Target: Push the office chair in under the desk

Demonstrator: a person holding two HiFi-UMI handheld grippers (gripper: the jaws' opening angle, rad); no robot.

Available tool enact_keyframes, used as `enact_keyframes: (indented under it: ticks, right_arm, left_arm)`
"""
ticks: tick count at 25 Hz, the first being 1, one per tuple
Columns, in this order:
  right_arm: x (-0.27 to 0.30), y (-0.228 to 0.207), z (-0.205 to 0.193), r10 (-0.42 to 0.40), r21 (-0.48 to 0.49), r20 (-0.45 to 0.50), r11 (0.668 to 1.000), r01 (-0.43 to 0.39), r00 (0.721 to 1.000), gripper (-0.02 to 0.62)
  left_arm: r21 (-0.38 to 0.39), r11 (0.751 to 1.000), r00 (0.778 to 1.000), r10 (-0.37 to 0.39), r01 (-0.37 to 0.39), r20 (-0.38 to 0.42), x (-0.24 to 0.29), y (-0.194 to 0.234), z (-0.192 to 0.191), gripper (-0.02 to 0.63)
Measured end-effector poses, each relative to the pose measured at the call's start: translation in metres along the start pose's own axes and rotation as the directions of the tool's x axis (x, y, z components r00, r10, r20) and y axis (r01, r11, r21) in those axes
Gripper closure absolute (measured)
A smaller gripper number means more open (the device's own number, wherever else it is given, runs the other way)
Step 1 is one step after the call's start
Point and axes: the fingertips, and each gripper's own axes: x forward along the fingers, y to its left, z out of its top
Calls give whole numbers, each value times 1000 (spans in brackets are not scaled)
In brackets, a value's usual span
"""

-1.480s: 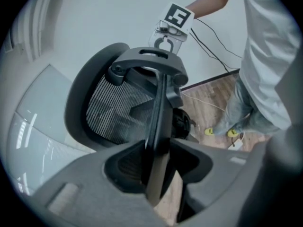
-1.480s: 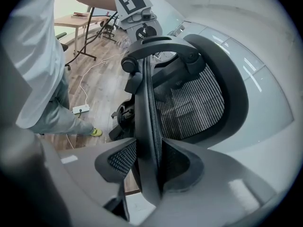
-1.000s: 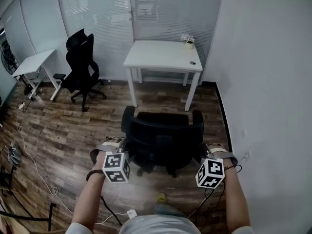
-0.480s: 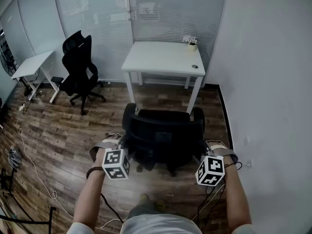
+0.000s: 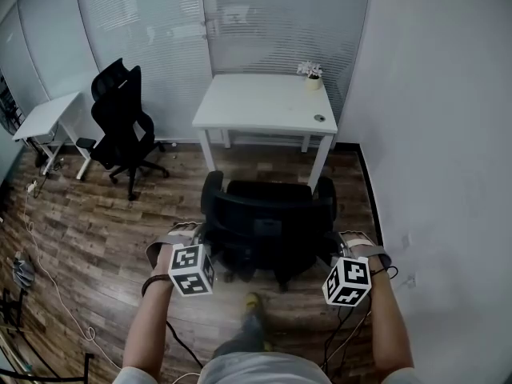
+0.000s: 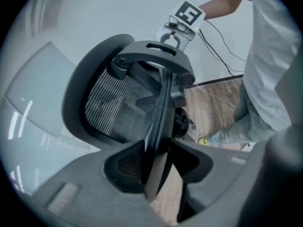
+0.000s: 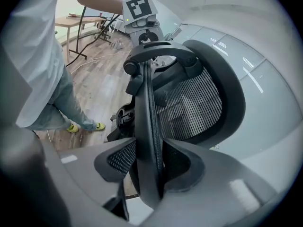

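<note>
A black office chair (image 5: 268, 222) stands on the wood floor, facing a white desk (image 5: 264, 102), its front close to the desk's near legs. My left gripper (image 5: 200, 235) is shut on the left edge of the mesh backrest (image 6: 118, 103). At the backrest's right edge my right gripper (image 5: 334, 243) is shut in the same way. In the left gripper view the backrest's frame runs between my left gripper's (image 6: 158, 160) jaws. The right gripper view shows the frame (image 7: 149, 108) clamped in my right gripper (image 7: 149, 160).
A second black chair (image 5: 120, 122) and another white desk (image 5: 48, 114) stand at the left. A potted plant (image 5: 312, 72) and a small round thing (image 5: 319, 118) sit on the main desk. A wall (image 5: 432, 134) runs close on the right. Cables (image 5: 48, 254) trail over the floor.
The chair has rolled toward the desk with both grippers still on its backrest. The desk now looks nearer and larger, and the person has stepped forward.
</note>
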Motion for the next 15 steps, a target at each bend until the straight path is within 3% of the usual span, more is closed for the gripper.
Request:
enact_keyframes:
  ticks: [4, 15]
  right_arm:
    - [20, -28, -2, 5, 6, -5, 1000, -5, 1000, 426]
    - [76, -115, -6, 19, 24, -36, 1000, -18, 999, 425]
  left_arm:
    - [14, 999, 999, 30, -31, 28, 16, 30, -3, 440]
    - [20, 1000, 1000, -7, 6, 25, 60, 119, -14, 449]
